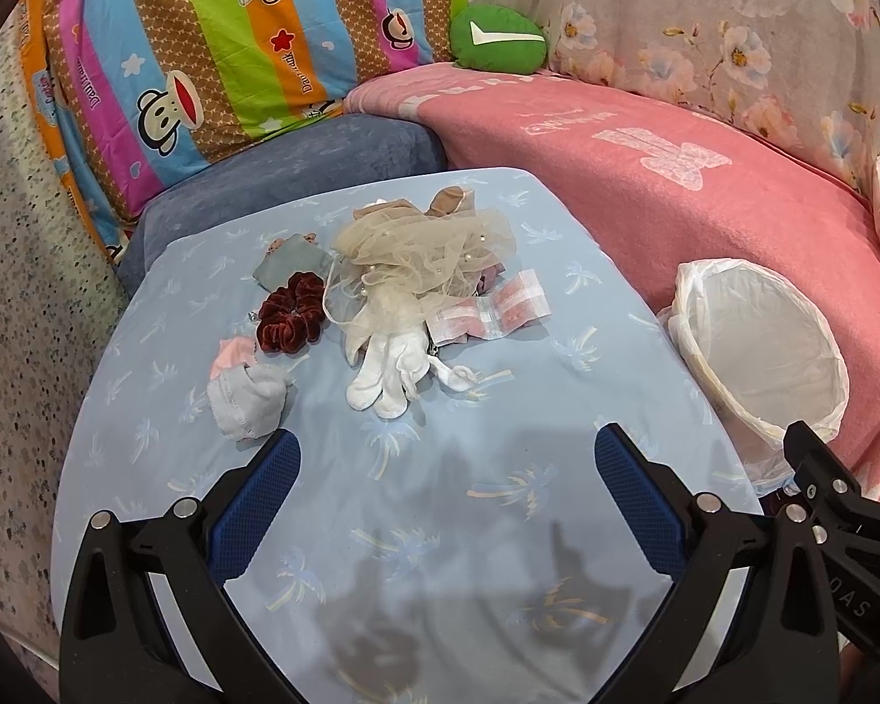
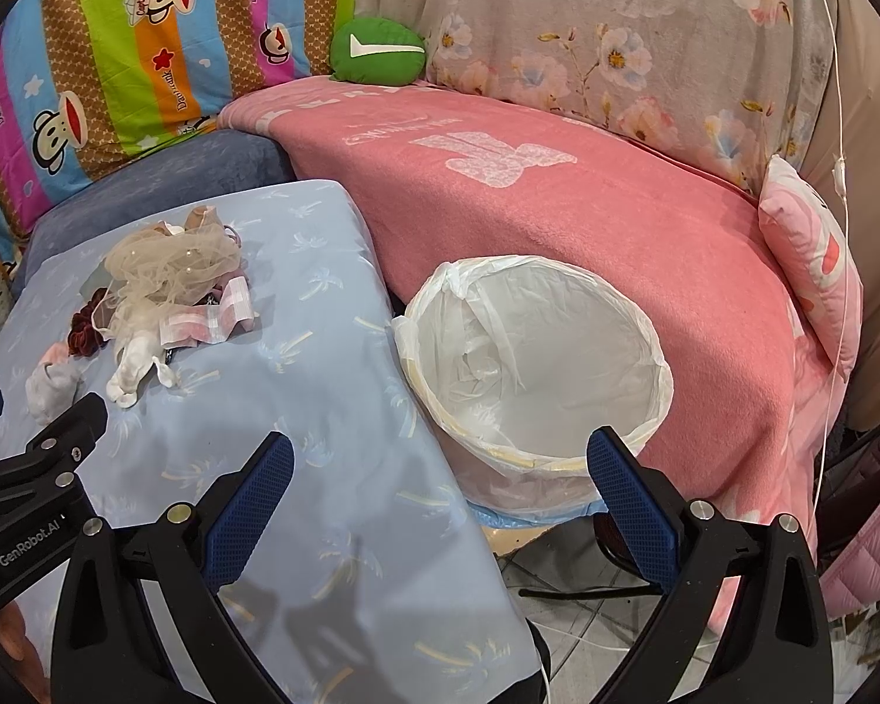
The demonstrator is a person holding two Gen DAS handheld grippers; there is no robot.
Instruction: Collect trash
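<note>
Nothing is collected yet: both claws hang empty and the lined bin shows only its white bag inside, so I judge this the opening reach. The bin is the landmark, standing against the pink blanket. To its left, on the pale blue cloth, lies the heap of trash: a cream tulle bundle farthest from the bin's near rim, white gloves spilling from it, a pink-and-white wrapper on the side nearest the bin, a dark red scrunchie and a grey sock on the far side (a small pink scrap beside the sock may be cloth, too small to tell). The left gripper is spread wide short of the heap; the right gripper is equally wide, straddling the bin's near rim. The next move probably calls for closing on one loose piece, then carrying it over the rim.
</note>
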